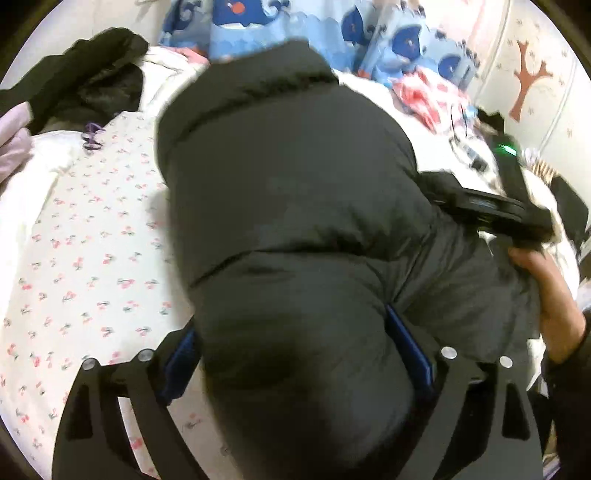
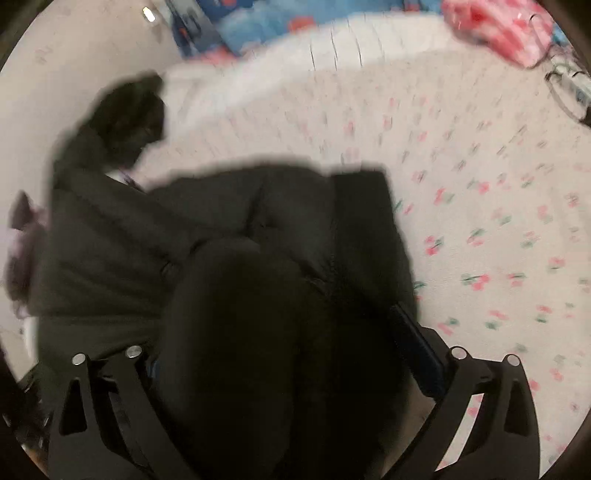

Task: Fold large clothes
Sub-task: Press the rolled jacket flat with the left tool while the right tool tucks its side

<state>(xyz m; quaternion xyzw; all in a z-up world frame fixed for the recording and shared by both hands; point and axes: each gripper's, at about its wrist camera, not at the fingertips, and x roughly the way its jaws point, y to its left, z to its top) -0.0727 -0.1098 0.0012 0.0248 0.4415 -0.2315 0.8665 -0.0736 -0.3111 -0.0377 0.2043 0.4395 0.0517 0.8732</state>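
A black puffer jacket (image 1: 288, 177) lies bunched on the floral bedsheet (image 1: 92, 258). My left gripper (image 1: 295, 354) is shut on a thick fold of the jacket, its blue pads (image 1: 406, 339) pressed into both sides. My right gripper shows from outside in the left wrist view (image 1: 491, 210) at the jacket's right edge, held by a hand. In the right wrist view my right gripper (image 2: 280, 332) is shut on a bulging fold of the same jacket (image 2: 229, 221), which fills the space between its fingers. That view is blurred.
Another dark garment (image 1: 92, 74) lies at the bed's far left, also in the right wrist view (image 2: 125, 114). Blue whale-print bedding (image 1: 295, 22) and a red-and-white cloth (image 1: 432, 96) lie at the far end. A wall with a tree sticker (image 1: 528, 77) is on the right.
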